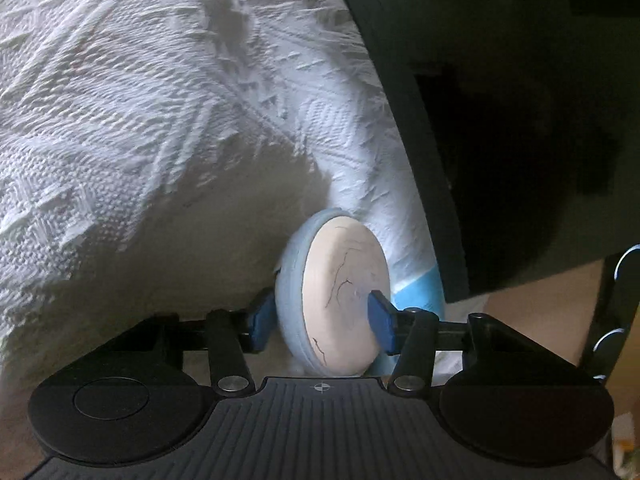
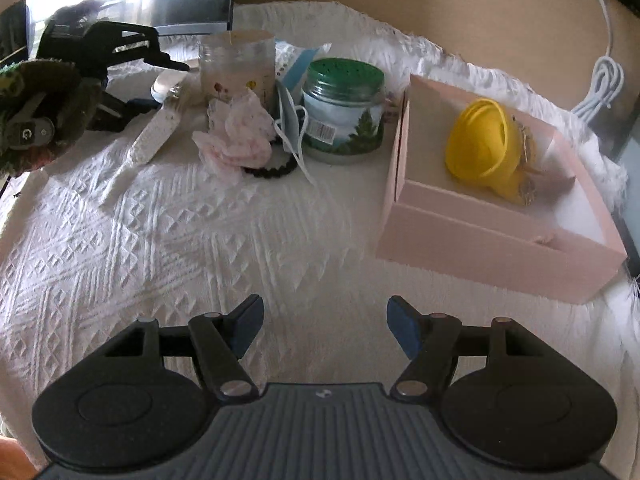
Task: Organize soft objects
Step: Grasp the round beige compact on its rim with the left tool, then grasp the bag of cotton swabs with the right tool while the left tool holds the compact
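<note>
Left jaws pinch a round, cream-faced, blue-rimmed puff [image 1: 340, 296].

Two jars [image 2: 237, 65] [image 2: 343, 110], one pink box [image 2: 492, 236], one yellow cup [image 2: 482, 140], one face mask [image 2: 289, 120], one black hair tie [image 2: 272, 169], one round sponge puff [image 1: 344, 292]

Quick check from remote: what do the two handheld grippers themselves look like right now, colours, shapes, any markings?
Both match: the left gripper and right gripper have black linkage arms with silver pivot pins, blue fingers, two round black discs, and a ribbed grey body with a small centre mark. No cables or sleeves on them show.
</note>
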### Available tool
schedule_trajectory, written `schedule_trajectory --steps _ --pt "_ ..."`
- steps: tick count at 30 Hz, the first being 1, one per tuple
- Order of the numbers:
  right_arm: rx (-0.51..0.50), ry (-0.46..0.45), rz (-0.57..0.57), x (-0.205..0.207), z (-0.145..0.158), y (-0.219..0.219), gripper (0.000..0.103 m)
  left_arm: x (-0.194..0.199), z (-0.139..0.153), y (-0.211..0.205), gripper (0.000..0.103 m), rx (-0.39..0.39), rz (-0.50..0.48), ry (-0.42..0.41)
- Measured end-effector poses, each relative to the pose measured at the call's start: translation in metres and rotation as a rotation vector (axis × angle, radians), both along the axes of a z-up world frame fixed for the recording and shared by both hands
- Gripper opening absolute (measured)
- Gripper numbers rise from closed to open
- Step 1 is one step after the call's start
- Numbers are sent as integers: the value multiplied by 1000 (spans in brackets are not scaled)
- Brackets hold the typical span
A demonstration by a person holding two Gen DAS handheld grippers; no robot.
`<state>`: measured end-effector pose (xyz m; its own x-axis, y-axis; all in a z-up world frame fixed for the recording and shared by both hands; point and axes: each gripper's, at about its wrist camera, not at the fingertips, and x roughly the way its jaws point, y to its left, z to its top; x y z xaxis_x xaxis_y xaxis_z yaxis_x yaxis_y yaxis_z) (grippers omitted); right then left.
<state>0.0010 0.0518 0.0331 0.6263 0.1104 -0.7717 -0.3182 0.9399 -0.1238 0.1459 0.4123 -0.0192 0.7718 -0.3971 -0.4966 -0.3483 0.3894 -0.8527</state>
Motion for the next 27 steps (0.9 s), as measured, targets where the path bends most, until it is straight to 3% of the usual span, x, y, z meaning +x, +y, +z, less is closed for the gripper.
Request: schedule_trajectory --steps 6,12,15,22,27 --pt "-5 -6 -13 0 1 -3 69 -4 1 5 47 -35 -29 -3" --pt "-9 -37 38 6 9 9 69 -31 47 -1 41 253 -120 -96" --pt "-8 -53 88 11 13 22 69 -53 57 4 40 325 -156 -105" --pt "-17 -91 227 15 20 62 69 -114 71 30 40 436 -136 -97" --pt "46 -81 309 28 32 96 69 -142 88 22 40 630 -180 -107"
